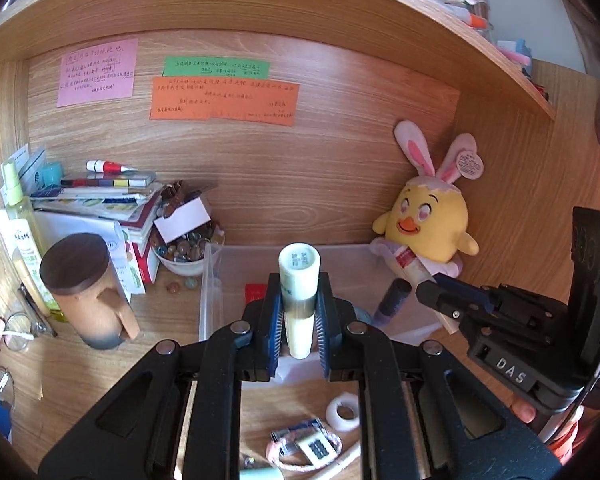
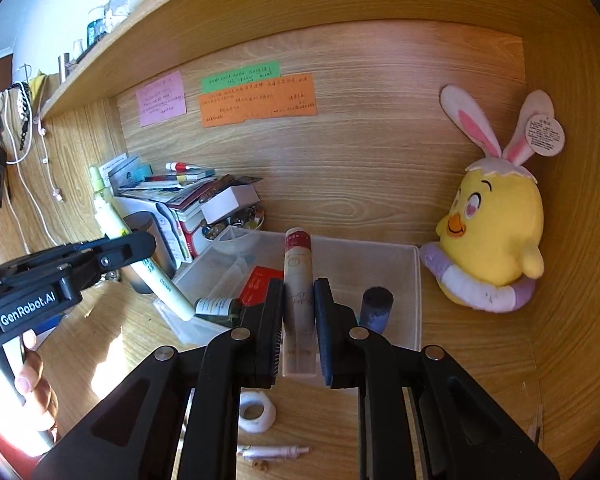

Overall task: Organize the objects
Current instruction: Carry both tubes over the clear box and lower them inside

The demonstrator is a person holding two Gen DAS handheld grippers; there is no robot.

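Note:
My left gripper (image 1: 299, 312) is shut on a pale cream tube (image 1: 299, 292), held above the near edge of a clear plastic bin (image 1: 211, 280). The same tube (image 2: 156, 276) shows in the right wrist view, slanting from the left gripper. My right gripper (image 2: 299, 312) is shut on a white tube with a red label (image 2: 298, 280), over the bin's (image 2: 414, 304) front part. It also shows in the left wrist view (image 1: 410, 266). In the bin lie a red packet (image 2: 258, 284), a dark purple cylinder (image 2: 376, 306) and a small dark bottle (image 2: 216, 308).
A yellow chick plush (image 2: 496, 232) sits in the right back corner. A wooden lidded cup (image 1: 88, 288), a stack of books (image 1: 100, 204) and a bowl of marbles (image 1: 182, 254) stand at the left. A white tape roll (image 2: 256, 410) and small items (image 1: 308, 446) lie on the desk in front.

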